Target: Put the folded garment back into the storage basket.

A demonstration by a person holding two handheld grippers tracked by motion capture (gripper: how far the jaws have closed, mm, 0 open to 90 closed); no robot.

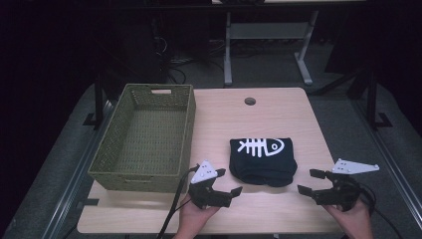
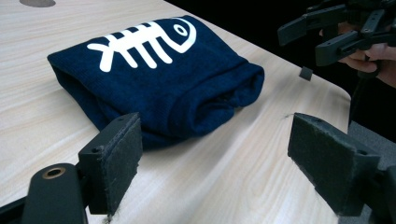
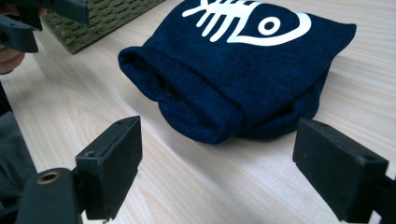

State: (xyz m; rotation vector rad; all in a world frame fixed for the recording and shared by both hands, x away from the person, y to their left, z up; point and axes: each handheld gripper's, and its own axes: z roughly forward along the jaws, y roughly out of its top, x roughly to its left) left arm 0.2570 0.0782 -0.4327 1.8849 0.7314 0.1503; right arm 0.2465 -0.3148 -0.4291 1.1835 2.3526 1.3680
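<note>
folded navy-blue knitted cloth with a white fish-skeleton print (image 1: 263, 160) is lying on the pale wooden table (image 1: 278, 112), just right of the olive-green woven rectangular basket (image 1: 144, 137). i am holding the left gripper (image 1: 230, 182) near the cloth's front left corner, its jaws standing wide apart and gripping nothing. i am keeping the right gripper (image 1: 305, 181) near the front right corner, jaws likewise spread, nothing between them. both are pointing inward at the cloth, neither touching it.

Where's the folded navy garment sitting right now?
In the high view the folded navy garment lies on the table, right of the green basket, between the left gripper and right gripper.
</note>
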